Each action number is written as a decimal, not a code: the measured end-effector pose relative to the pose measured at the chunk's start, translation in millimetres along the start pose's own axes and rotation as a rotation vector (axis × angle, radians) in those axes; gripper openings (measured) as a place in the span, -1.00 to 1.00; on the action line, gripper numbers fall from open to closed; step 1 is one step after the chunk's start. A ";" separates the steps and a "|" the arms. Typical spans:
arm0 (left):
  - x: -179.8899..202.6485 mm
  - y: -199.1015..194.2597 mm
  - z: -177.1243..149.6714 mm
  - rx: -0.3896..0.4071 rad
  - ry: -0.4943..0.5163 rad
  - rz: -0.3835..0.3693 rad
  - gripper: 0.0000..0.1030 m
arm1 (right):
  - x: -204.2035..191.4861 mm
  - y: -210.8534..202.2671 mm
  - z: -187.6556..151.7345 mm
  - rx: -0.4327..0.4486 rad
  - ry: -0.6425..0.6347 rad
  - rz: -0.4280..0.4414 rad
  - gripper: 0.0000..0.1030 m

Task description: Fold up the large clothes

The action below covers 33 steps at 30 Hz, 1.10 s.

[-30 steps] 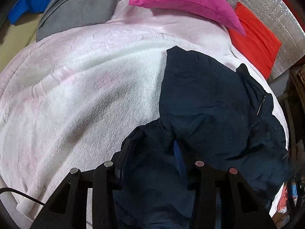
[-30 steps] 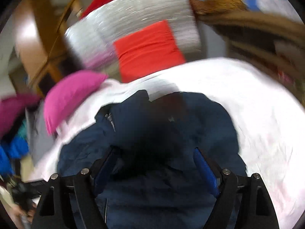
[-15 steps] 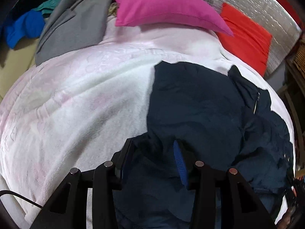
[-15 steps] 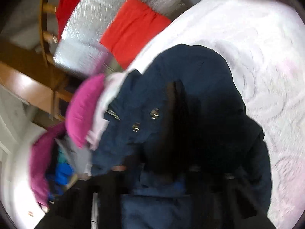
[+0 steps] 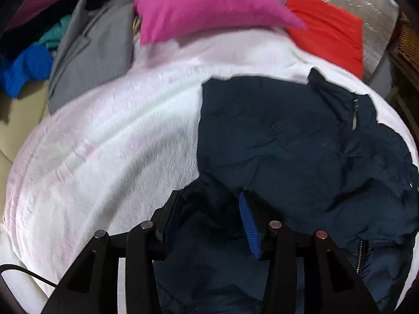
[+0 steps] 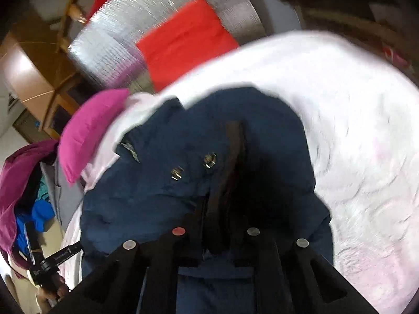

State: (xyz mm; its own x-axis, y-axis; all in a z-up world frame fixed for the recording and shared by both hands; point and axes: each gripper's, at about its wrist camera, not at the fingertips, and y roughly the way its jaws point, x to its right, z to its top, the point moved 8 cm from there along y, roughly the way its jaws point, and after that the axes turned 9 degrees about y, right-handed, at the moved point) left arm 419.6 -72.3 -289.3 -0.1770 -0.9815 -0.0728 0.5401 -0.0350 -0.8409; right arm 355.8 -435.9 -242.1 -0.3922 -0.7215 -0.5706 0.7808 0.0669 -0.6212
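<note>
A navy padded jacket point(image 5: 288, 144) with metal zips lies crumpled on a white-pink blanket point(image 5: 104, 144). My left gripper point(image 5: 209, 198) is at its near left edge. Bunched navy cloth fills the gap between the black fingers, and the jaws are opening a little. In the right wrist view the jacket point(image 6: 157, 183) shows snaps and a dark brown lined fold. My right gripper point(image 6: 220, 209) has its fingers close together on that fold, its jaws easing open; the fingertips are lost in dark cloth.
A magenta pillow point(image 5: 204, 7) and a red cushion point(image 5: 327, 34) on a silver foil mat point(image 5: 366, 5) lie beyond the jacket. Grey point(image 5: 91, 52) and blue point(image 5: 23, 70) clothes are heaped at the far left. A hand on a black handle point(image 6: 52, 264) shows low left.
My right gripper went from wide open over the jacket to closed on its dark-lined fold, and sank toward it. My left gripper rolled and rose slightly with cloth still between its fingers.
</note>
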 end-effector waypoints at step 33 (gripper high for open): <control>32.7 -78.3 27.9 0.375 0.155 0.077 0.13 | 18.3 -13.2 7.1 0.097 -0.091 -0.266 0.34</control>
State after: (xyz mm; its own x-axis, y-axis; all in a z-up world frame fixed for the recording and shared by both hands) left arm 394.5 -106.9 -210.8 -0.2309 -0.9449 -0.2322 0.8138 -0.0567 -0.5784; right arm 341.9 -454.9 -240.5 -0.5474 -0.7641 -0.3414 0.7009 -0.1956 -0.6859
